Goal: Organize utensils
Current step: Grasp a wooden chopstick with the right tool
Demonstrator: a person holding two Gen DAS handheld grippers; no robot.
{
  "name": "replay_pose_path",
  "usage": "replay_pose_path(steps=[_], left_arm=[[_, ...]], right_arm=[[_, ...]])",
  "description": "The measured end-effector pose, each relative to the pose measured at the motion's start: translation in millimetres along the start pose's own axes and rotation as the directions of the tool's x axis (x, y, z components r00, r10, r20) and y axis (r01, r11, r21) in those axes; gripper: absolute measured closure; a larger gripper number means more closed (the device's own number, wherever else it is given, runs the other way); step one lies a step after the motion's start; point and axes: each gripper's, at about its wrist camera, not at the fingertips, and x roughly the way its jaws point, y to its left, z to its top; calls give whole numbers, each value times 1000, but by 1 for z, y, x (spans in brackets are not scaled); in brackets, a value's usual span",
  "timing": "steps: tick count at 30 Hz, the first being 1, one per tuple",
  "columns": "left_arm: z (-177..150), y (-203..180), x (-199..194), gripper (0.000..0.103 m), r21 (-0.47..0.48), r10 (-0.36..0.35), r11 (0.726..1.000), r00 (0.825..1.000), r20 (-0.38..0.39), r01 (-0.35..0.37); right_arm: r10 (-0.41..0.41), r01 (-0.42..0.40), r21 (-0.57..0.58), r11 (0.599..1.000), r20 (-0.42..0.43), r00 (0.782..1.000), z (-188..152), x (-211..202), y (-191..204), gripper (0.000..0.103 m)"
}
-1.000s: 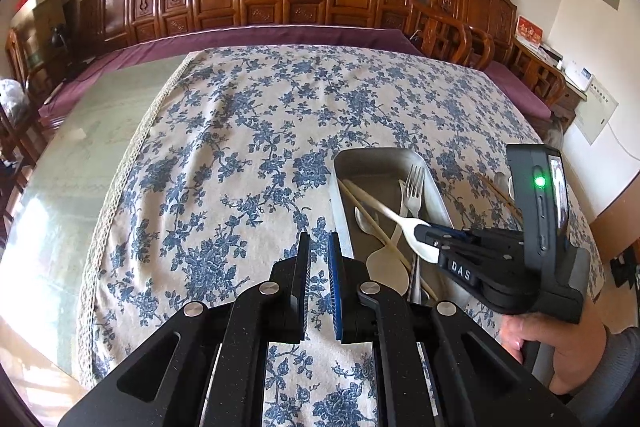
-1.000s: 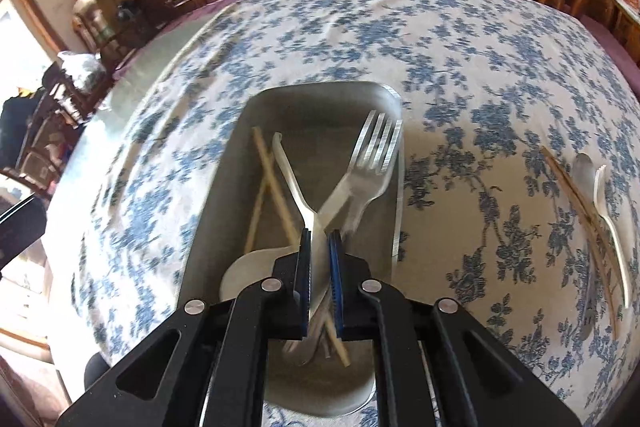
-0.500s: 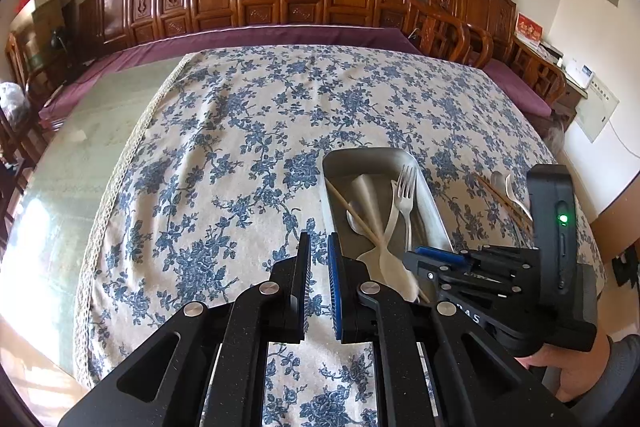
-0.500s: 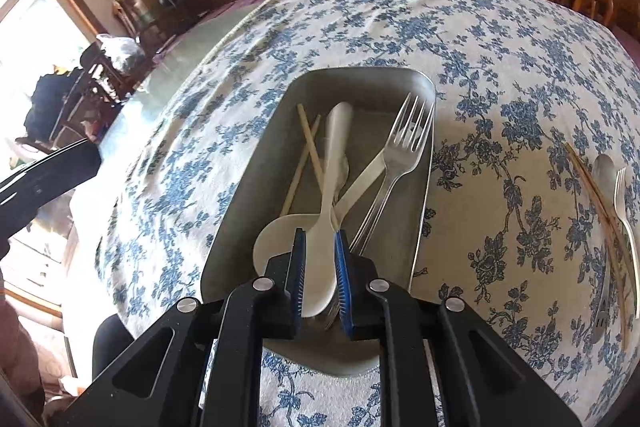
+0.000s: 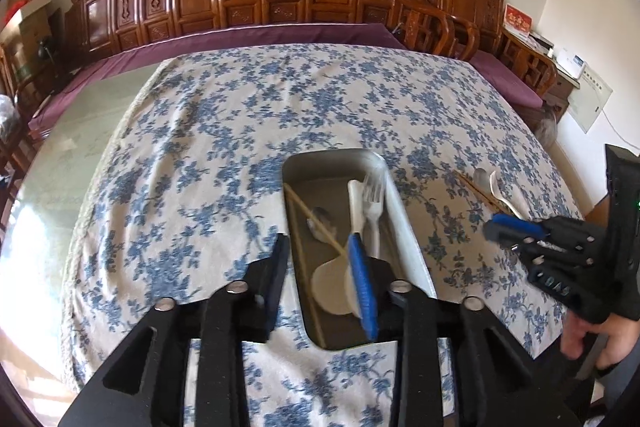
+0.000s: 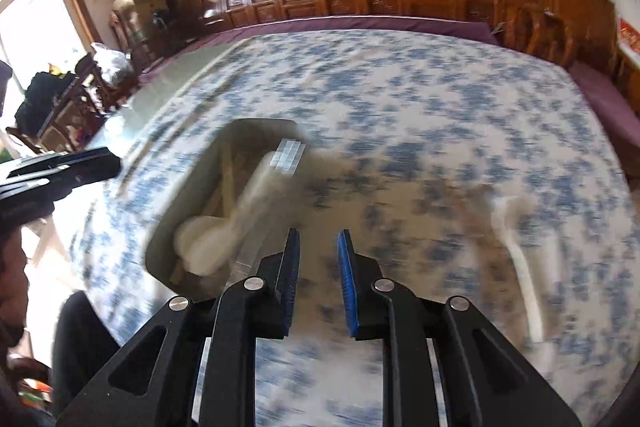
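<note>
1. While the left gripper point(image 5: 320, 267) hovers low over the near end of the metal tray point(image 5: 404, 223), its two fingers stand wide apart and empty; the left one sits over the floral tablecloth point(image 5: 192, 155) just outside the tray's left wall, and the blue-padded right one hangs over the tray's inside.
2. Lying in the tray are a pair of wooden chopsticks point(image 5: 308, 215) along the left side, a metal spoon point(image 5: 320, 223) beside them, a white plastic spoon point(image 5: 354, 203) with its bowl at the near end, and a white plastic fork point(image 5: 372, 195) with tines pointing away.
3. On the cloth to the right of the tray, well apart from it, more utensils lie loose: a chopstick point(image 5: 476, 189), a metal spoon bowl point(image 5: 482, 177) and a white plastic utensil point(image 5: 506, 195); its type I cannot tell.
4. Farther right, the right gripper point(image 6: 318, 263) is seen from the side in the left wrist view, held above the cloth near the loose utensils, with the person's right hand point(image 5: 600, 339) wrapped under its handle.
5. From its own blurred camera, its blue-padded fingers are parted with nothing between them, over cloth between the tray and the loose utensils.
</note>
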Motion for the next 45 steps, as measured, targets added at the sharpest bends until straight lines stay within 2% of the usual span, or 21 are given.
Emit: replay_pose_path(steps=[3,11,16,20,22,23,27,34,37,45], left_arm=[[3,-17,9,59,17,-8,1000,1000,-10,8],[6,-59,30,54,53,-33,998,999,-40,35],[6,-78,40,54,71,-42,996,997,-66,47],[4,-92,45,54,94,-40,994,996,-85,48],[4,-96,48,54,101,-38,994,995,-92,47],[4,-99,49,54,104,-37,994,995,-96,47],[4,-108,55,54,112,-36,993,994,-108,48],[7,-132,71,54,126,-47,990,991,-127,63],[8,-147,82,54,136,-58,988,988,-142,78],[12,-188,114,54,166,-80,980,980,-184,111]], right_arm=[[-51,51,15,999,-8,999,-8,-7,-40,82],[-108,109,12,994,-101,989,-34,9,-116,82],[-111,114,15,993,-152,982,-45,31,-135,82],[-95,95,-10,995,-158,983,-48,41,-134,82],[-93,90,-24,996,-159,983,-47,43,-133,86],[-88,84,-29,996,-162,983,-47,43,-133,92],[-57,45,-74,996,-165,985,-51,40,-125,97],[4,-5,-13,1000,-80,997,-54,2,-131,97],[-17,17,15,1000,-42,999,-54,-17,-143,97],[-73,74,98,992,-10,997,-67,-44,-183,97]])
